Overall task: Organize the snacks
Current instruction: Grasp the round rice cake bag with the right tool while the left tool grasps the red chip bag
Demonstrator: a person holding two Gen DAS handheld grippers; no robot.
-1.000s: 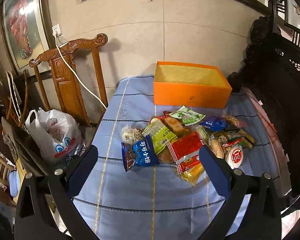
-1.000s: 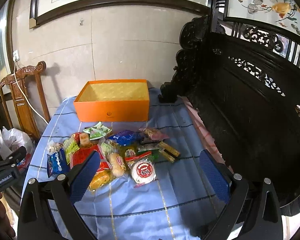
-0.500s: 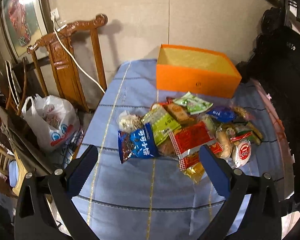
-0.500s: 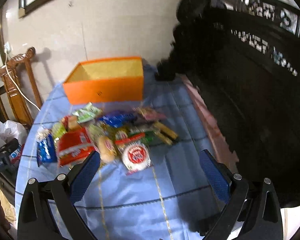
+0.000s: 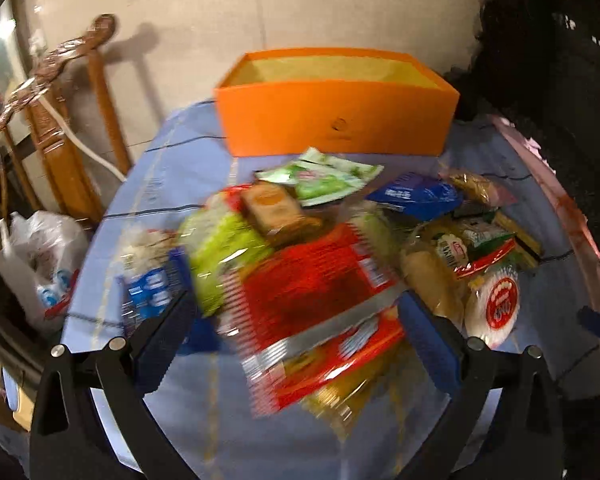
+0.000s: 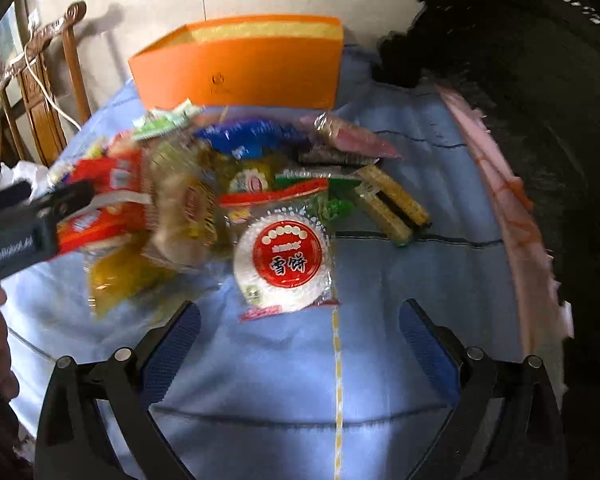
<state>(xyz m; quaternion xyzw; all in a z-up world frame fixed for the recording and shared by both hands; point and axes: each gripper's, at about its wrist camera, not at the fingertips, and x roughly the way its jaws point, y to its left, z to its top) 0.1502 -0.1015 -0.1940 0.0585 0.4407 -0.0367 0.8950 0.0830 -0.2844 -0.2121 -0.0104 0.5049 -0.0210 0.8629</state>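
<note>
Both claws nearer; left claw (image 6: 66, 200) over snacks (image 6: 228, 196).

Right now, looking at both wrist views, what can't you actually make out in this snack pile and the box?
- Orange box floor: both views, hidden behind its front wall.
- Red packet lettering: left wrist view, motion blur.
- Yellow packet: left wrist view, mostly under the red packet.
- Pile's left side: right wrist view, blurred and partly behind the left tongs.
- Round rice cracker: right wrist view, small print illegible.
</note>
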